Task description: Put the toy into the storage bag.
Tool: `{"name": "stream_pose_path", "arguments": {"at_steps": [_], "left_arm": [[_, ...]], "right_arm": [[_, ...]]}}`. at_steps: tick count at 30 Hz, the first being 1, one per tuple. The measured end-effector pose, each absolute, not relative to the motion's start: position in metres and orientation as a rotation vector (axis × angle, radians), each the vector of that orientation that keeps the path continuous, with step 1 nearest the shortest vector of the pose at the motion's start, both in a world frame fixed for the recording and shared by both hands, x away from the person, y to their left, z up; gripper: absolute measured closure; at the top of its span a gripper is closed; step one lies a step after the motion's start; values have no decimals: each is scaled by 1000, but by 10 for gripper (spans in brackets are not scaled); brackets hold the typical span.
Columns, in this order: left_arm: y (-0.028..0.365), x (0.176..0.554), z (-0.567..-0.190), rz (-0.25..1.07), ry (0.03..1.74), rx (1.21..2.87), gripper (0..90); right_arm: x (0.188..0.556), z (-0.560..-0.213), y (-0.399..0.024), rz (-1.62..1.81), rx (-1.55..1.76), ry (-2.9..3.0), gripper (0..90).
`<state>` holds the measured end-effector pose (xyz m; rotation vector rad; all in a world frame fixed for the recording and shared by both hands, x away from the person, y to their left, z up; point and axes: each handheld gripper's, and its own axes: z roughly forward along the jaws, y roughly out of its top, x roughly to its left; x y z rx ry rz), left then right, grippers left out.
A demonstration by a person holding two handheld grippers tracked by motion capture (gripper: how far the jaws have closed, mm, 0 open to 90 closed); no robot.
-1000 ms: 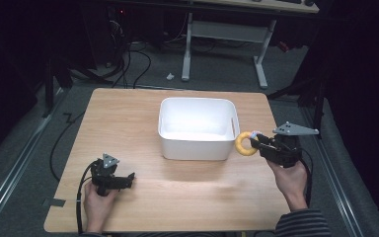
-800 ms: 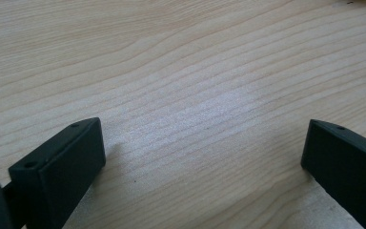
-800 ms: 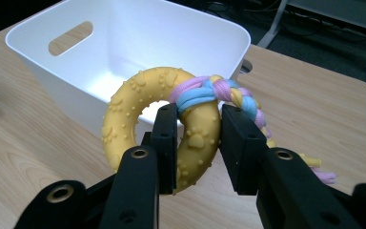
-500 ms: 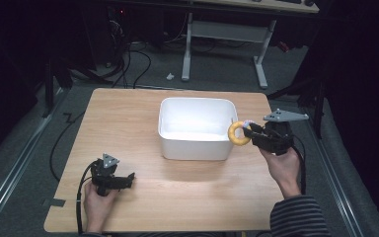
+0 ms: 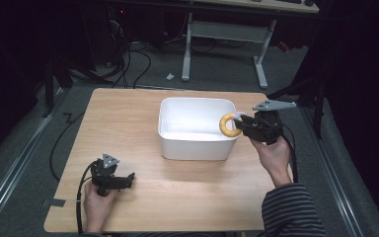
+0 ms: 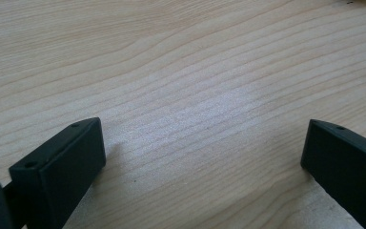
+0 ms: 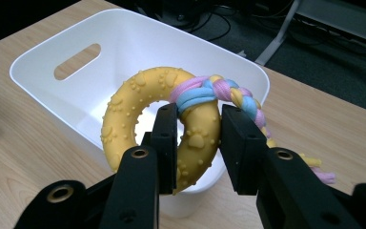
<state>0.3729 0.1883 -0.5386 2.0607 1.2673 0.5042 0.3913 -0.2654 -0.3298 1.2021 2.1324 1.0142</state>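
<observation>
Now the right gripper, pinching the yellow ring, has carried it from beside the bin over its right rim, ready for release, while the left gripper rests spread on the table.

Two hand-held grippers at the white bin.
Right gripper clamped at the bin's right rim; left gripper rests agape, well left of it.

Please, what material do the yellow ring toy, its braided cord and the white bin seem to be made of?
Yellow ring toy: probably rubber, matte, with moulded paw prints and small bumps.
Braided cord: likely soft fabric, woven in pink, blue and yellow strands.
White bin: apparently plastic, smooth, slightly glossy, with a cut-out handle slot.
</observation>
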Motion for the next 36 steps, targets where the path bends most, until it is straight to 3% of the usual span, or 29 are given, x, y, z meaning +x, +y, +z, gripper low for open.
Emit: {"name": "stream_pose_path", "arguments": {"at_steps": [36], "left_arm": [[188,373,-539,504,1267,2059,14]], "right_arm": [[431,-349,-214,994,1179,2229,688]]}}
